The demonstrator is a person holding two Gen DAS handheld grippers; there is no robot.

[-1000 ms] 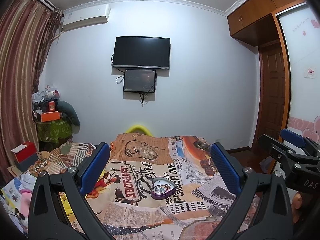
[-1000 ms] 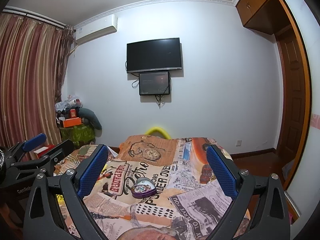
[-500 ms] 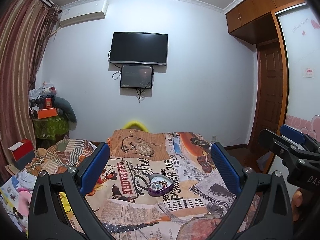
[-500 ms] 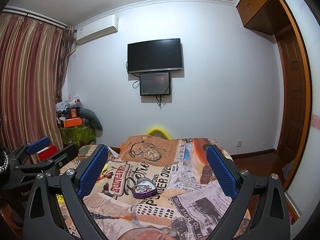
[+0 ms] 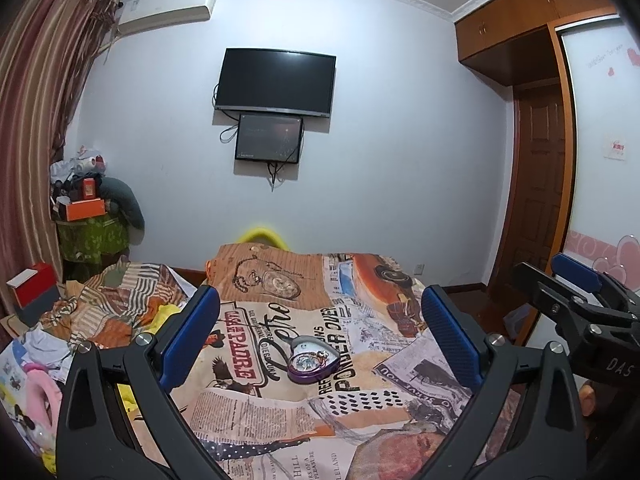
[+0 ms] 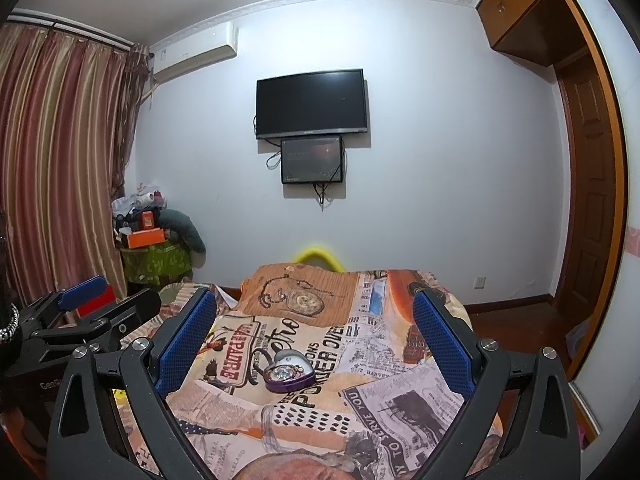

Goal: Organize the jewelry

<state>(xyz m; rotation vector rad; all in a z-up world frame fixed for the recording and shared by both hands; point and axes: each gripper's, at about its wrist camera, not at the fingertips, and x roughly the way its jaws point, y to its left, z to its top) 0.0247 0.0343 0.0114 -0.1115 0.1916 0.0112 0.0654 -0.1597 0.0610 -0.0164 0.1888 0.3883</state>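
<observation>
An open purple heart-shaped jewelry tin (image 5: pixel 313 361) lies on the newspaper-print cloth (image 5: pixel 256 408), with small jewelry pieces inside. It also shows in the right wrist view (image 6: pixel 289 374). My left gripper (image 5: pixel 320 336) is open and empty, held above and short of the tin. My right gripper (image 6: pixel 314 338) is open and empty too, at about the same distance. Each gripper shows at the edge of the other's view: the right one (image 5: pixel 576 292) and the left one (image 6: pixel 104 304).
The cloth covers a bed (image 6: pixel 400 400). Crumpled bedding and clothes (image 5: pixel 100 308) lie to the left. A red box (image 5: pixel 32 288), a cluttered green stand (image 5: pixel 90 232), curtains (image 6: pixel 52 168), a wall TV (image 5: pixel 276 82) and a wooden door (image 6: pixel 592 208) surround it.
Both wrist views have tilted slightly; the tin sits a little higher between the left fingers. Both grippers stay open and empty.
</observation>
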